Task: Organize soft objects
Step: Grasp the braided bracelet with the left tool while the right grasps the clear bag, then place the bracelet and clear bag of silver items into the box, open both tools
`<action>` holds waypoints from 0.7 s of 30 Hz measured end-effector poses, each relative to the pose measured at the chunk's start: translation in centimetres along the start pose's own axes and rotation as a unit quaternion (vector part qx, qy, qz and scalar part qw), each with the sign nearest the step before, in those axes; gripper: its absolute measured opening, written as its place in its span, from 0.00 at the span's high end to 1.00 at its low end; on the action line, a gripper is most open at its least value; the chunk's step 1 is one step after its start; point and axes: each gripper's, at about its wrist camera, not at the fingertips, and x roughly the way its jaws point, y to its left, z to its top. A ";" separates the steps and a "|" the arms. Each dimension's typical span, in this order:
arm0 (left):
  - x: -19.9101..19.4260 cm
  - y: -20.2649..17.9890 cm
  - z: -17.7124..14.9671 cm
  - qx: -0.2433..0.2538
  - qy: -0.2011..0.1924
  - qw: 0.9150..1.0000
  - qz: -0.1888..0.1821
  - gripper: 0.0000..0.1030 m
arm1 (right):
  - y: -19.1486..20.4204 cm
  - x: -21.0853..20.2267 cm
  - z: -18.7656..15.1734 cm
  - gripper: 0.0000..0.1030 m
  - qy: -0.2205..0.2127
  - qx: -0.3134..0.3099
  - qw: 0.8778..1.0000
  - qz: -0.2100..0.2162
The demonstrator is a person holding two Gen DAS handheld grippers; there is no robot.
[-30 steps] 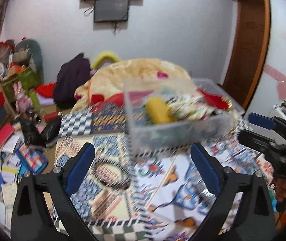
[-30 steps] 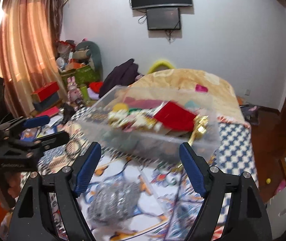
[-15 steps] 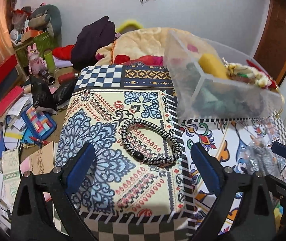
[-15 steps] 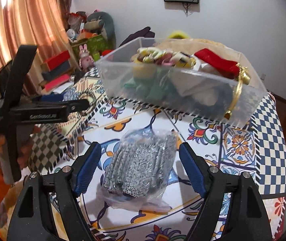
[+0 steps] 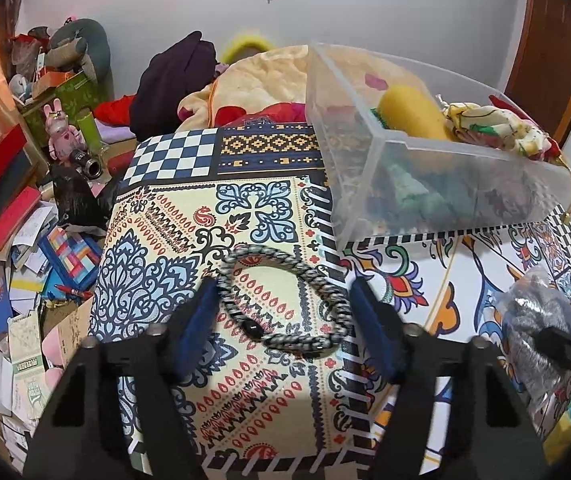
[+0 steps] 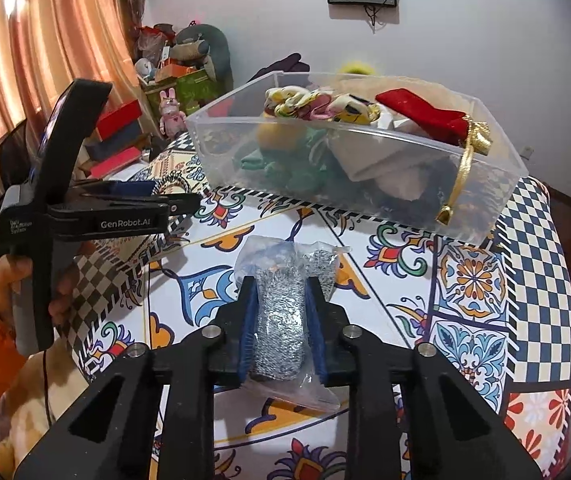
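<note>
- The right gripper [image 6: 280, 322] is clamped on a bagged steel-wool scrubber [image 6: 281, 316], low centre of its frame, on the patterned cloth [image 6: 473, 280].
- The left gripper [image 5: 283, 322] stands apart around a braided black-and-white band [image 5: 285, 304], mid-frame, pads not touching it.
- The clear bin [image 6: 365, 184] of soft things sits upper centre.

Patterned tablecloth [image 5: 269, 392] under bin [image 5: 465, 200], bracelet [image 5: 285, 300], scourer bag [image 6: 281, 312]

One clear bin [image 6: 485, 184] of soft items, one braided ring [image 5: 285, 300], one bagged silver scrubber [image 6: 281, 308], two grippers.
</note>
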 end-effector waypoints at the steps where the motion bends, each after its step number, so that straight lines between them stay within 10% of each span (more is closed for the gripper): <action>1: -0.1 0.0 -0.1 0.001 0.000 1.000 -0.003 0.48 | -0.1 -0.1 0.0 0.81 -0.001 0.002 1.000 0.000; 10: -2.1 -0.6 -1.1 0.011 -0.010 0.999 -0.030 0.76 | -1.1 -1.6 0.6 0.87 -0.022 0.022 1.000 -0.001; 21: -7.5 -2.5 0.1 0.036 -0.076 0.995 -0.056 0.79 | -2.2 -3.7 1.8 0.88 -0.058 0.036 0.998 -0.016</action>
